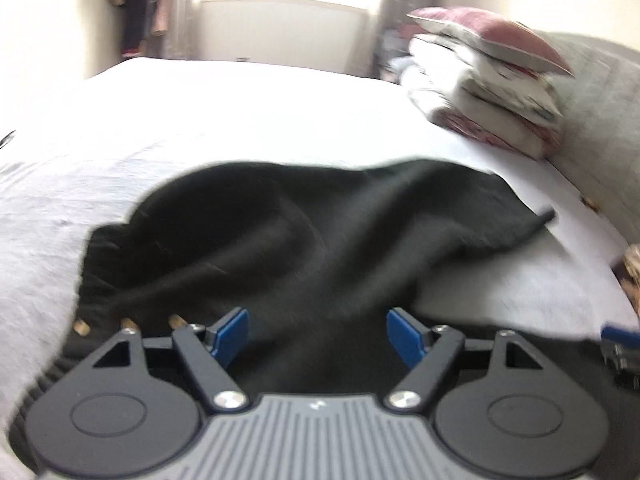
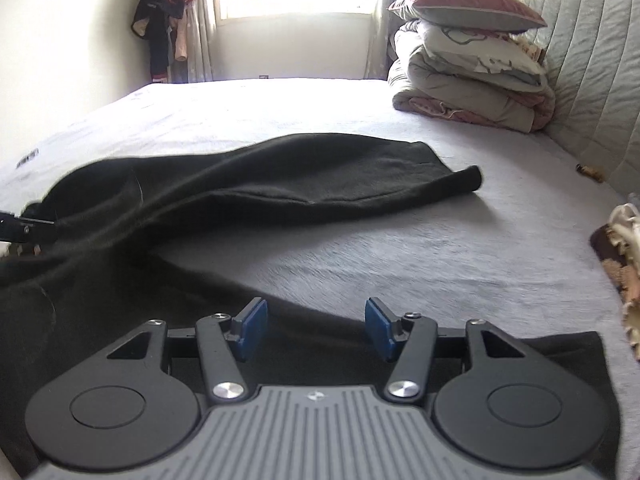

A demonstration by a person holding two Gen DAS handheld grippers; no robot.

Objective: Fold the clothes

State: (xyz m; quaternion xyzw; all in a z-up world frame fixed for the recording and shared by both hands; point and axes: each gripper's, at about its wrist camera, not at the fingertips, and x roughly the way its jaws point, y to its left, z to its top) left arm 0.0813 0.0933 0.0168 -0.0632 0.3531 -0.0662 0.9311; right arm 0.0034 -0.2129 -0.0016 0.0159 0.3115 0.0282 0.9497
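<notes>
A black garment lies rumpled on the grey bed sheet. In the left wrist view, my left gripper is open, its blue pads just above the garment's near part. In the right wrist view, the same garment stretches across the bed, one part reaching far right. My right gripper is open over the garment's near edge, holding nothing. The left gripper's tip shows at the far left against the cloth.
A stack of folded bedding and pillows stands at the far right by the padded headboard. Clothes hang in the far corner beside a bright window. A patterned cloth lies at the right edge.
</notes>
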